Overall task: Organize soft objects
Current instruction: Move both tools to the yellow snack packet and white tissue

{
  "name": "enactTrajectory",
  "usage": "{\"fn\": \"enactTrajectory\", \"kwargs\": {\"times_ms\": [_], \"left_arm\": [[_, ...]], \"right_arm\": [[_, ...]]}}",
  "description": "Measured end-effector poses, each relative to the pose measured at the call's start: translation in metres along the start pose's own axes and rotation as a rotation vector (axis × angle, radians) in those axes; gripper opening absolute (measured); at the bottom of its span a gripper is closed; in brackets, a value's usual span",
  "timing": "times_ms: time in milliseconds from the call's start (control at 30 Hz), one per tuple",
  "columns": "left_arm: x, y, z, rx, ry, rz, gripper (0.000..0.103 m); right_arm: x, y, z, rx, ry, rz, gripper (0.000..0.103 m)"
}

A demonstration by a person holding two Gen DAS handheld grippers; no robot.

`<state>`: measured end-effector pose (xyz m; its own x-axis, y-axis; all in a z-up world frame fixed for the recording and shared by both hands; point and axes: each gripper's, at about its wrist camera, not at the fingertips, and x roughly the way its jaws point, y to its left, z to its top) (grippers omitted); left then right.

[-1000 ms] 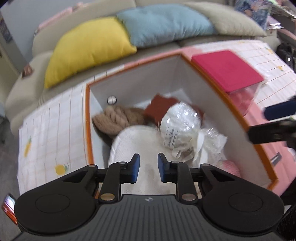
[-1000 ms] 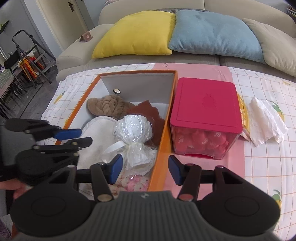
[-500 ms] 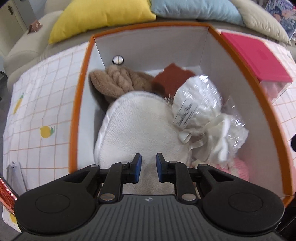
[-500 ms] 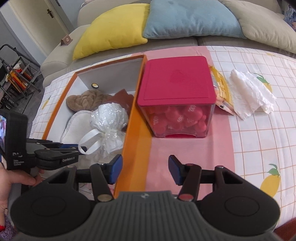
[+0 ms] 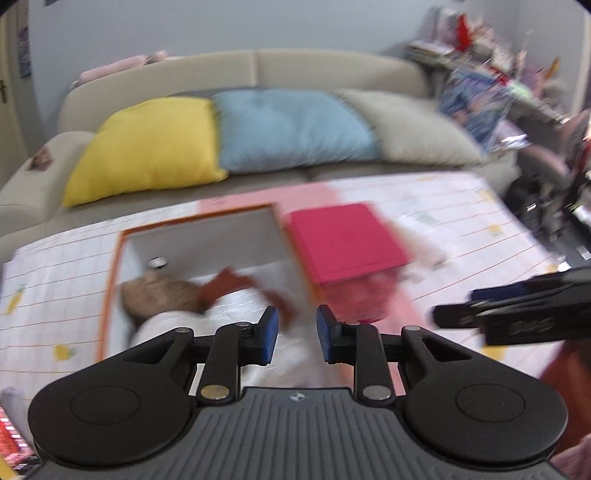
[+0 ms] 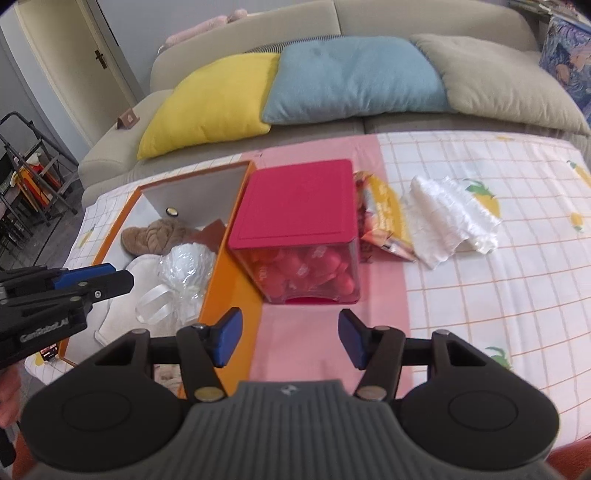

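At the bottom centre of the left wrist view, the left gripper (image 5: 293, 335) has a narrow gap between its blue pads, which are opening, and nothing sits between them. Just beyond the fingertips, blurred, lies the orange-rimmed box (image 5: 114, 266), its soft contents spread up and to the left of the pads: a white fluffy piece (image 5: 162, 325) nearest, a tan braided item (image 5: 159, 297) further left and a rust-brown cloth (image 5: 225, 286) above the left pad. A red-lidded container (image 5: 345, 240) stands just beside the box's right wall, above and right of the pads. The right gripper (image 5: 517, 310) reaches in from the right edge of the frame.

In the lower middle of the right wrist view, that gripper (image 6: 290, 338) holds its pads fairly wide and still widening, empty, over the pink strip of the tablecloth (image 6: 517, 258). Directly above the gap stands the red-lidded container, showing red pieces through its clear wall. Left of it the box holds a clear-wrapped white bundle (image 6: 184, 273) with a ribbon, near the left pad. To the container's right lie a yellow packet (image 6: 384, 218) and, touching it, a white crinkled cloth (image 6: 450, 218), well apart from the fingers. A sofa (image 6: 406, 22) with yellow (image 6: 210, 103), blue (image 6: 354, 77) and beige (image 6: 502, 81) cushions fills the top.
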<state>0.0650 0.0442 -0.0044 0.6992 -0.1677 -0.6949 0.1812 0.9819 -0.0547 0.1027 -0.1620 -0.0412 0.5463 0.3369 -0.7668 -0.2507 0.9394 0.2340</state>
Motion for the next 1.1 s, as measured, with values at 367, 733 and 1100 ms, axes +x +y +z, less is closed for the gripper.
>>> {"fn": "enactTrajectory", "kwargs": {"times_ms": [367, 733, 1100], "left_arm": [[0.016, -0.062, 0.002, -0.076, -0.011, -0.151, 0.030], [0.049, -0.113, 0.009, 0.040, 0.010, -0.185, 0.030], [0.089, -0.130, 0.027, 0.132, 0.106, -0.245, 0.043]], "right_arm": [[-0.035, -0.050, -0.026, -0.010, -0.085, -0.130, 0.062], [-0.039, -0.115, -0.041, 0.119, -0.119, -0.263, 0.062], [-0.009, -0.146, -0.020, 0.104, -0.086, -0.252, 0.063]]}}
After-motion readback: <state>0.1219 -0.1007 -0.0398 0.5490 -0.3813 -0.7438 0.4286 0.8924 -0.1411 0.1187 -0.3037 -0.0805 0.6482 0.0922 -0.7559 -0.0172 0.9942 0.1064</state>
